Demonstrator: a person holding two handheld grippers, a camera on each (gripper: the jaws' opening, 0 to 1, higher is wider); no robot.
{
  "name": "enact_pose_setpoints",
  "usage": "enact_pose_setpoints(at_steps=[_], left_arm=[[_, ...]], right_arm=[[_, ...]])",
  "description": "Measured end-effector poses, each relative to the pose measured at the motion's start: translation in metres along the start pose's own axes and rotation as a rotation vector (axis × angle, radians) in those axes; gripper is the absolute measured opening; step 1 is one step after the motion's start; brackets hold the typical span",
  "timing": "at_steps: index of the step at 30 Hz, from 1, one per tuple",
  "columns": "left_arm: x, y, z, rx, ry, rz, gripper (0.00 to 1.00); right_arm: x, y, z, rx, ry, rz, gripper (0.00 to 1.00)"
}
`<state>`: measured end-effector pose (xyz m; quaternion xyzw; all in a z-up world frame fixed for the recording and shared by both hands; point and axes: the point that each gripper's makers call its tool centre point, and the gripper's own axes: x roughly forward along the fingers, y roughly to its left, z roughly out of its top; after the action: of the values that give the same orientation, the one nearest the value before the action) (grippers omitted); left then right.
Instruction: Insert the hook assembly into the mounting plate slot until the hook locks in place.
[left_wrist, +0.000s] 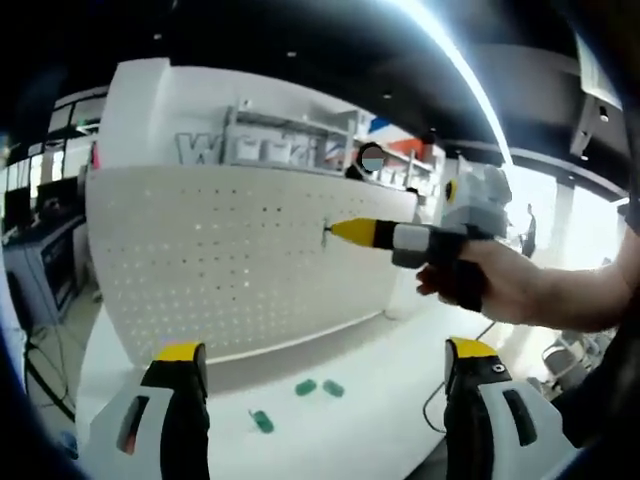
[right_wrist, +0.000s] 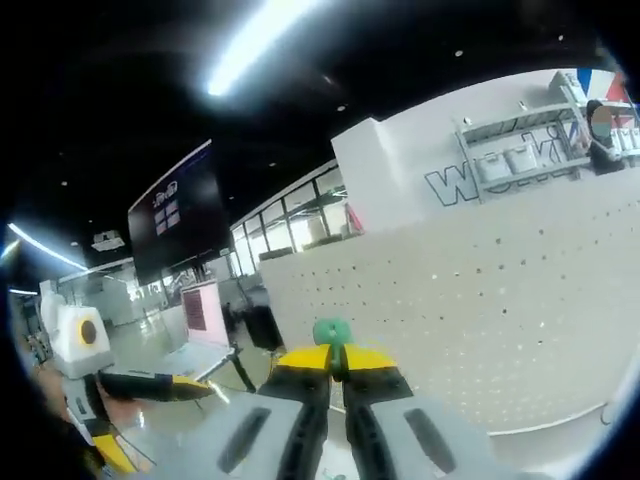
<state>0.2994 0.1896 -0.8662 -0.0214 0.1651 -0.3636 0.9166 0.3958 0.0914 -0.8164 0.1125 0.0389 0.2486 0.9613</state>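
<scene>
the right tongs (left_wrist: 338, 232), pinching a small green plastic hook (right_wrist: 332, 331), touch the upright white perforated pegboard (left_wrist: 230, 260) mid-panel, insertion seemingly unfinished, while the left tongs (left_wrist: 325, 360) stand spread above three spare green hooks (left_wrist: 305, 387) on the white surface (left_wrist: 380, 360).

A white tabletop (left_wrist: 380, 400) runs below. Behind stands a white wall with grey lettering (right_wrist: 470, 180) and a metal shelf (left_wrist: 290, 150) carrying white bins. A long ceiling light strip (left_wrist: 460, 70) glows overhead. A dark hanging screen (right_wrist: 175, 215) faces tall windows (right_wrist: 290, 235).
</scene>
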Motion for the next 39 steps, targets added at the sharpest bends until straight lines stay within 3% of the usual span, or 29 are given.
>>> enact_pose_setpoints(at_steps=[6,10,19,27,39], left_arm=[[0.000,0.005,-0.002,-0.003,0.010,0.007,1.00],[0.001,0.006,-0.003,-0.009,0.015,0.008,1.00],[0.001,0.010,-0.007,-0.024,0.028,0.015,1.00],[0.002,0.015,-0.011,-0.038,0.037,0.025,1.00],[0.004,0.024,-0.013,-0.047,0.045,0.033,1.00]], right_arm=[[0.010,-0.028,0.010,-0.034,-0.035,-0.086,0.01],[0.014,-0.052,0.014,-0.104,-0.030,-0.181,0.01],[0.028,-0.089,0.029,-0.138,-0.069,-0.292,0.01],[0.039,-0.105,0.045,-0.184,-0.110,-0.369,0.01],[0.046,-0.124,0.054,-0.167,-0.140,-0.433,0.01]])
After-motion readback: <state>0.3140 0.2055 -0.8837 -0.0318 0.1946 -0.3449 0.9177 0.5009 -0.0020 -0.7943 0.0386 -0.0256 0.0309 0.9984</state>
